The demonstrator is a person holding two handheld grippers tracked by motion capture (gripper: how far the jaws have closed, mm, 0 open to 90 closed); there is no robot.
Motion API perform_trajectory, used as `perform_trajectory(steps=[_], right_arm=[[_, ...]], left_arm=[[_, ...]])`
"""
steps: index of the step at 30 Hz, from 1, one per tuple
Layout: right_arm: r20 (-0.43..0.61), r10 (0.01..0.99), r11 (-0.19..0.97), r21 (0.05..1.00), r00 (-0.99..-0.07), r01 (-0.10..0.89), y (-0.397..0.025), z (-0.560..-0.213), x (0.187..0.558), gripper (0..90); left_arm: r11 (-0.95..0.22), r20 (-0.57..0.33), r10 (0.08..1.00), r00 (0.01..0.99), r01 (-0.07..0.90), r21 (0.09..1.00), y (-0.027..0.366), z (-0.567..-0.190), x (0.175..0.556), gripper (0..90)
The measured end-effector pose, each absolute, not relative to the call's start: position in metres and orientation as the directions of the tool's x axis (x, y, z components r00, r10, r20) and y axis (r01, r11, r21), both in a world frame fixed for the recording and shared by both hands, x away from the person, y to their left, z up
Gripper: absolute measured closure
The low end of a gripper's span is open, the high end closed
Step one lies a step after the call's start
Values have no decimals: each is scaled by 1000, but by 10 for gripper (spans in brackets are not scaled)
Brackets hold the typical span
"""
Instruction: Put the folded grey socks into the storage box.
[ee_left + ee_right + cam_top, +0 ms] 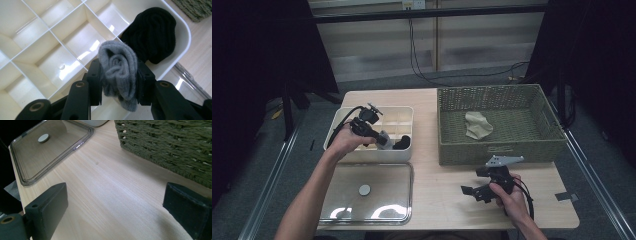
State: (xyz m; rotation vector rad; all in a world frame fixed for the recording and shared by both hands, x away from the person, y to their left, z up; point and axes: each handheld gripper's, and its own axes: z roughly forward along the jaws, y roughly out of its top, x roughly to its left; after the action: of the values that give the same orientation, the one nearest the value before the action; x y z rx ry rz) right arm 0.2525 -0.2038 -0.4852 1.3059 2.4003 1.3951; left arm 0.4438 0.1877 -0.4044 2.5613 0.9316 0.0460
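High view first: the left gripper hangs over the white divided box at centre left, jaws clamped on a grey rolled sock. A black sock sits in the box's lower right compartment. The right gripper is low at lower right, above the table, below the green wicker basket.

Left gripper view: grey sock pinched mid-frame between both jaws, the black one at upper right behind it.

Right gripper view: jaws wide apart, holding nothing, over bare wood; clear lid at upper left.
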Motion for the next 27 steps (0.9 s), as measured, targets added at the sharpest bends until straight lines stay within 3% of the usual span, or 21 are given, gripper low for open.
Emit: perform_trajectory(steps=[14, 17, 22, 27], right_arm=[[329, 697, 232, 737, -637, 635, -203, -487, 253, 50], [328, 697, 233, 738, -638, 633, -203, -487, 253, 50], [328, 700, 231, 737, -635, 635, -203, -487, 253, 45], [329, 701, 230, 735, -633, 638, -202, -487, 253, 44]], left_arm=[[-698, -141, 626, 767, 632, 335, 175, -427, 446, 630], [-687, -154, 632, 759, 641, 342, 176, -425, 447, 591], [-677, -158, 638, 754, 647, 352, 181, -419, 447, 443], [-666, -157, 637, 755, 642, 380, 182, -412, 447, 471]])
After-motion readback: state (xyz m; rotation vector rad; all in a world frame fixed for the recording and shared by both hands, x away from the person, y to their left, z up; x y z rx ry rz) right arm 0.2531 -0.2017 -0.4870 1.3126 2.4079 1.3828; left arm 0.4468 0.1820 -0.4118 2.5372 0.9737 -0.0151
